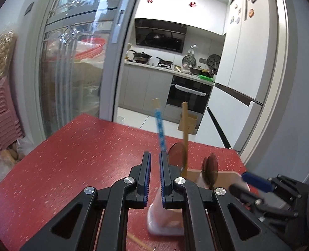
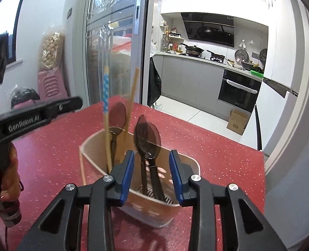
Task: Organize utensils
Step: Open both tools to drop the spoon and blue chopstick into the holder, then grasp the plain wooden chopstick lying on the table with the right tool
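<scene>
Utensil holder upright on speckled red worktop.
Smoky translucent spoons and slim chopsticks standing inside; right tongs apart around spoon handles, left tongs together, empty.

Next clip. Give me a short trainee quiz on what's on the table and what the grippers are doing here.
1. True or false: the utensil holder lies tipped over on the red table.
2. What stands in the holder beside the dark spoons? A) forks B) chopsticks C) knives
3. Which has its jaws standing apart, the left gripper or the right gripper?

Key
1. False: it stands upright.
2. B: the chopsticks stand in it, one with a blue pattern.
3. The right gripper: its jaws flank two spoon handles without pressing them. The left gripper is shut and empty.
</scene>
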The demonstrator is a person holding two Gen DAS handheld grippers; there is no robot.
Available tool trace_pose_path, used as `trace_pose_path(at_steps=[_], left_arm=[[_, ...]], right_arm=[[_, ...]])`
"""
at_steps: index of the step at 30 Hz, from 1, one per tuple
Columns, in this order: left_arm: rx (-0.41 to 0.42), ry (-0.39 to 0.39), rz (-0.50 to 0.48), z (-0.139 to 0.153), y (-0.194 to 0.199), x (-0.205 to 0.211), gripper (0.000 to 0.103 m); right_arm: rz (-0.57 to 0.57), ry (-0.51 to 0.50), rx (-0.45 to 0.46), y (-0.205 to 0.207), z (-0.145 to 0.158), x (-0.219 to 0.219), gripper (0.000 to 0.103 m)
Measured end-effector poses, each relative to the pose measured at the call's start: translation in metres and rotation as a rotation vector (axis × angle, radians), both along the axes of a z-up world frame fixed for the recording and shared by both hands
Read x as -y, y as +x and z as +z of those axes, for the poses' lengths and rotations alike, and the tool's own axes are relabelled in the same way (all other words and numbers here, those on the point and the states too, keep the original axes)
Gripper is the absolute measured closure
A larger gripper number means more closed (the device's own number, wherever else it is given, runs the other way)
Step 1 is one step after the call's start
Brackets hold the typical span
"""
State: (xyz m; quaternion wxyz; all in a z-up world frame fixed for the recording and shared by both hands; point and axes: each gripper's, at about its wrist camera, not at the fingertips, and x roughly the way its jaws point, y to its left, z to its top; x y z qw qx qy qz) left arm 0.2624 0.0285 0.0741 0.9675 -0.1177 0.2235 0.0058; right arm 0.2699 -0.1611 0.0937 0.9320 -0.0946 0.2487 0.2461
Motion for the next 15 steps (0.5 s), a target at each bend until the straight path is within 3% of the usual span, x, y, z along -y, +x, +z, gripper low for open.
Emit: trace_pose_path(at_steps=[8,11,13,15], left_arm=[[-0.166,-0.035,0.08,-0.029,-0.044,-0.04,0.067],[-0.217,-0.042,0.109,-0.046,-0.059,-0.05,0.067],[-0.255,-0.05,0.124,-0.058,-0.067,-0.056,0.067],[-0.297,-0.074,0.132,-0.072,-0.075,-0.061,0.067]], right_arm=[[0.124,0.05,-0.073,-0.05,0.006,-0.015,0.065],[0.175,0.061,-0.198,-0.054,-0.011,-0.031,0.065],[0.194,0.021,-0.306,-0.048,-0.034,-0.046,0.065],[0.178,-0.028,-0.357,-0.043,-0.055,-0.056,0.065]])
